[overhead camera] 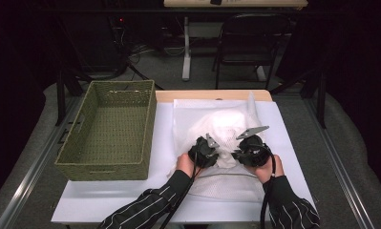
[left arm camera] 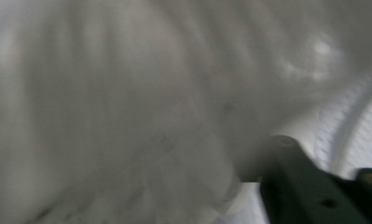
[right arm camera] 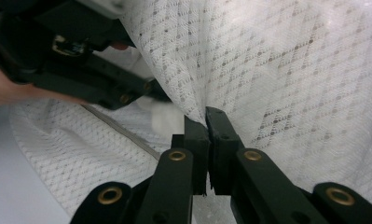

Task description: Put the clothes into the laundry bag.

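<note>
Our right gripper (right arm camera: 206,122) is clamped on the edge of the white mesh laundry bag (right arm camera: 286,70), its jaws pinched together on a fold of the netting that rises just ahead of them. Just beside it, at its left, our left gripper (overhead camera: 205,149) is pushed into the white cloth (overhead camera: 224,125) bunched at the bag's mouth. The left gripper view is blurred; one jaw shows with cloth (left arm camera: 127,116) pressed close against it, so we cannot tell whether that gripper has a grip.

To do this step well, in our judgement, we should keep the right gripper steady so the mouth stays lifted, and take a firm bite of cloth with the left before moving it, without catching the mesh.

The bag lies flat on the white table (overhead camera: 107,200), partly covered by the cloth, which mounds on top of it. Well to the left gripper's left stands the woven green basket (overhead camera: 107,169), with nothing in it.
</note>
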The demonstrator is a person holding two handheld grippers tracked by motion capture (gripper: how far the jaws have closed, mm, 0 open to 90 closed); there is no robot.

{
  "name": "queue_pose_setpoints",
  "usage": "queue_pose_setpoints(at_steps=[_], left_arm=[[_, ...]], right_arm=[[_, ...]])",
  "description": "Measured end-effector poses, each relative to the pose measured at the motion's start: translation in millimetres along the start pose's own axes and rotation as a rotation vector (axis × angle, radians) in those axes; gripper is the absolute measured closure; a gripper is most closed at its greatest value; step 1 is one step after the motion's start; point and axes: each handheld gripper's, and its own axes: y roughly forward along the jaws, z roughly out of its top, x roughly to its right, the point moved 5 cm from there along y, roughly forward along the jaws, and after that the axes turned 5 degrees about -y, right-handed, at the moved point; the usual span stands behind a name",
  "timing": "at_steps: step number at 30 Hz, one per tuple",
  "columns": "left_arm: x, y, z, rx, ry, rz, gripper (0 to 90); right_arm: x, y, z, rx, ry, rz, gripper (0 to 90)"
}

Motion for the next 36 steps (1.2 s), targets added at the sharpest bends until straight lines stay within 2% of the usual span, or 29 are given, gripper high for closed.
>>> queue_pose_setpoints(at_steps=[3,5,7,10,15,21,25,27,29,31,33,36], left_arm=[[3.2,-12.0,-6.6,-0.006,0.018,-0.04,47.6],[4.8,-19.9,-11.2,-0.01,0.03,-0.05,42.0],[5.3,-28.2,-16.1,-0.014,0.036,-0.069,37.8],[4.0,-38.9,-22.0,-0.011,0.043,-0.075,33.5],[2.6,-50.3,-31.6,-0.018,0.051,-0.077,32.5],[15.6,-41.9,-26.9,-0.008,0.058,-0.099,34.7],[23.4,-26.8,-16.3,-0.003,0.055,-0.098,42.3],[23.7,-19.4,-11.9,-0.002,0.067,-0.081,54.4],[19.1,-9.8,-8.0,0.005,0.067,-0.034,68.9],[10.6,-3.6,-6.0,0.007,0.062,0.008,76.9],[-1.6,-0.2,-6.2,0.0,0.007,0.008,78.6],[-7.8,-3.3,-9.5,-0.01,-0.006,0.005,76.3]], right_arm=[[0.7,0.0,-0.5,-0.003,-0.004,0.002,88.0],[1.1,0.1,-0.8,-0.006,-0.006,0.002,88.0],[1.4,0.1,-0.9,-0.007,-0.006,0.002,88.0],[0.9,-0.5,-0.8,-0.008,-0.005,0.001,87.9],[1.3,-0.2,-1.0,-0.01,-0.006,0.001,87.8],[-0.7,0.7,-0.3,-0.014,-0.008,0.0,87.7],[-0.1,0.8,-0.9,-0.014,-0.008,0.001,87.6],[0.0,0.5,-1.2,-0.014,-0.007,0.004,87.6],[-0.1,0.0,-1.5,-0.014,-0.003,0.006,87.7],[0.2,-0.8,-1.8,-0.011,-0.006,0.009,87.7],[0.8,-1.3,-2.2,-0.011,-0.009,0.01,87.7],[1.1,-1.8,-2.9,-0.011,-0.005,0.014,87.7]])
